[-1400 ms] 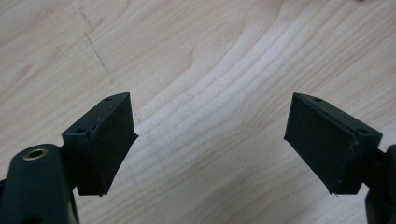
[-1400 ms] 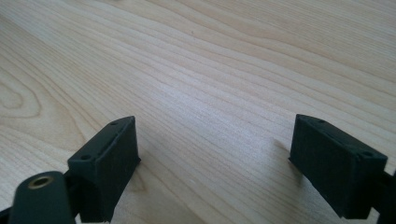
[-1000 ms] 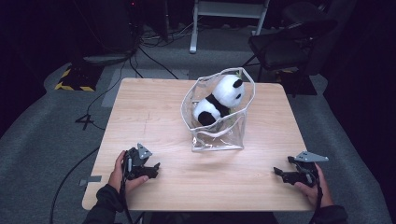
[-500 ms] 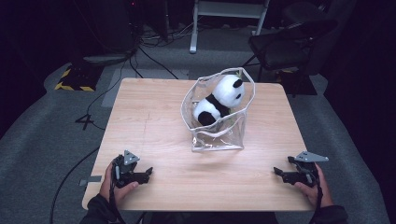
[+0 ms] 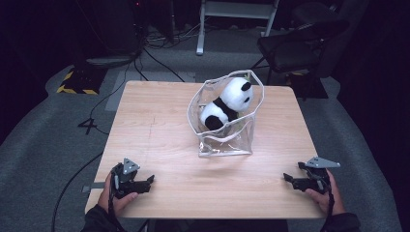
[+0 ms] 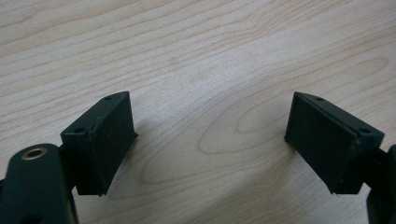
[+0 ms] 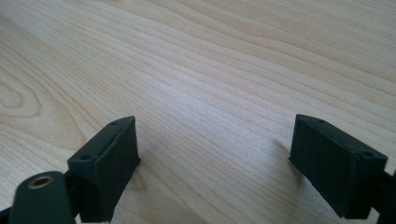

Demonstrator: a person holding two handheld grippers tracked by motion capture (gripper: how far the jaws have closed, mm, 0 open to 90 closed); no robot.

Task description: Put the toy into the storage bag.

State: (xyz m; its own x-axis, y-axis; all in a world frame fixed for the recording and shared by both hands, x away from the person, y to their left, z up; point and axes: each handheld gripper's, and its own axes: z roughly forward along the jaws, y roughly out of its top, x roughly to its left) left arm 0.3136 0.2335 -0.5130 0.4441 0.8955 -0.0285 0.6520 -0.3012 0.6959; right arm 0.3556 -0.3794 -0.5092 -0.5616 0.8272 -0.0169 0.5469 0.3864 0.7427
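High view: a wooden table [image 5: 159, 125] fills the middle of the frame. A clear bag [image 5: 226, 121] stands upright just right of the centre, its mouth open wide, and a panda [image 5: 227, 105] lies inside it, head toward the upper right, leaning on the bag's far wall. The left gripper [image 5: 149, 182] sits at the lower left of the frame, at the table's near edge, held in the left hand [image 5: 116, 195]; its jaws point right, toward the middle of the table. The right gripper [image 5: 287, 179] sits at the lower right, held in the right hand [image 5: 324, 193], jaws pointing left. Both are well apart from the bag.

Left gripper view: the left gripper [image 6: 210, 144] has its jaws spread, with bare wood between them and nothing pinched.

Right gripper view: the right gripper [image 7: 215, 154] is likewise spread wide over bare wood, pinching nothing. Each jaw throws a faint shadow on the tabletop beside it.
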